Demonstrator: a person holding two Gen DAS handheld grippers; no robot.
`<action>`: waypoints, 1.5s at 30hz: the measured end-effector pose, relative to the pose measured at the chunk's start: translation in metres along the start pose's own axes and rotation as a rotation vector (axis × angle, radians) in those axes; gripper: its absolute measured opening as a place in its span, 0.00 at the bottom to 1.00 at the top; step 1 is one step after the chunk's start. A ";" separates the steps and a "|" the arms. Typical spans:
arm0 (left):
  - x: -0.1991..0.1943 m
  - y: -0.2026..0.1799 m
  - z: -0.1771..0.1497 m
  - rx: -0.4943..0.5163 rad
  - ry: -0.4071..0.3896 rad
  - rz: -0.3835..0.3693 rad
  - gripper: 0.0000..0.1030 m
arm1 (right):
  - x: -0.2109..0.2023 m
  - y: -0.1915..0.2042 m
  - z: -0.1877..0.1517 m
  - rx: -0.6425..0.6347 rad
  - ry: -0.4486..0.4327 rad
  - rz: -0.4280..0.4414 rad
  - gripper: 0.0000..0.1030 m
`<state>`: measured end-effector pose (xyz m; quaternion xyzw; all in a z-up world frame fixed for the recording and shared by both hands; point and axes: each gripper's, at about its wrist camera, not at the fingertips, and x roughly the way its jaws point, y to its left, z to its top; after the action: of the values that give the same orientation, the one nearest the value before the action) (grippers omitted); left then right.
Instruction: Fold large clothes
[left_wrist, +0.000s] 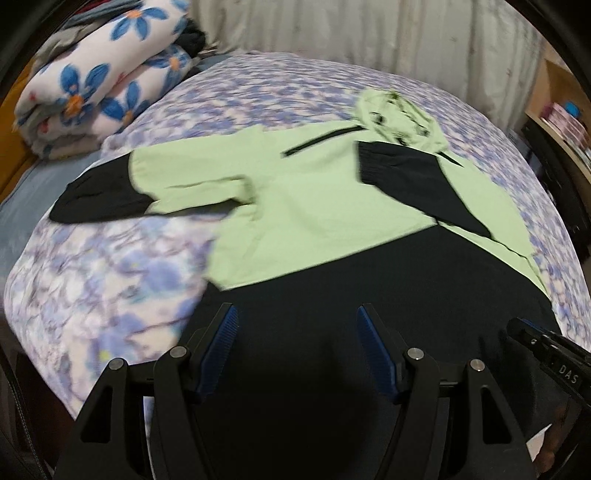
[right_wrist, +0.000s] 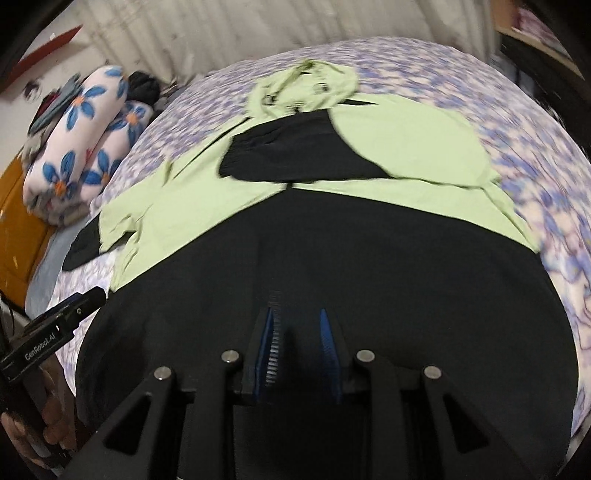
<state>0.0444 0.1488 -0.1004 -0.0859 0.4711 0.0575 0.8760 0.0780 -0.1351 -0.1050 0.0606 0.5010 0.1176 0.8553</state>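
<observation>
Holding my left gripper (left_wrist: 297, 314) low over the near black hem of the hooded jacket (left_wrist: 306, 206), I had its blue-padded fingers (left_wrist: 221, 343) spread wide apart with nothing between them, only dark cloth showing beneath. Far off to my left, past the bedspread (left_wrist: 92, 280) with its blurred purple flowers, sat a rolled blanket (left_wrist: 96, 85) printed with blue blooms, well apart from the garment. Ahead and left of those fingers the jacket's left sleeve (left_wrist: 147, 184) lay stretched outward, pale green with a black cuff at its end. Straight ahead was the green chest with its dark zip line, and beyond it, ahead and to the right, the hood (left_wrist: 399, 118) lay bunched at the far end. The right sleeve (left_wrist: 413, 181) was folded across the body, its black cuff resting on the green front, ahead and right of my left gripper. At the lower right edge of that view the tip of my right gripper (right_wrist: 299, 314) poked in, close beside the hem. From its own camera, its fingers (right_wrist: 328, 343) stood fairly close with a narrow gap left between them; the black hem filled the space there, and through the blur I could not tell whether they gripped any cloth. My left tool showed at that view's lower left, over the hem's left corner.
</observation>
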 end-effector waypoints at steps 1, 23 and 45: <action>0.000 0.010 -0.001 -0.013 0.001 0.006 0.64 | 0.002 0.008 0.001 -0.015 -0.002 0.002 0.26; 0.085 0.264 0.033 -0.532 0.002 -0.169 0.64 | 0.084 0.182 0.049 -0.265 0.003 0.096 0.25; 0.167 0.337 0.102 -0.672 -0.120 -0.150 0.05 | 0.171 0.256 0.098 -0.290 -0.008 0.160 0.25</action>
<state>0.1584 0.5025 -0.2171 -0.4005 0.3658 0.1497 0.8267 0.2083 0.1578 -0.1445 -0.0233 0.4689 0.2563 0.8450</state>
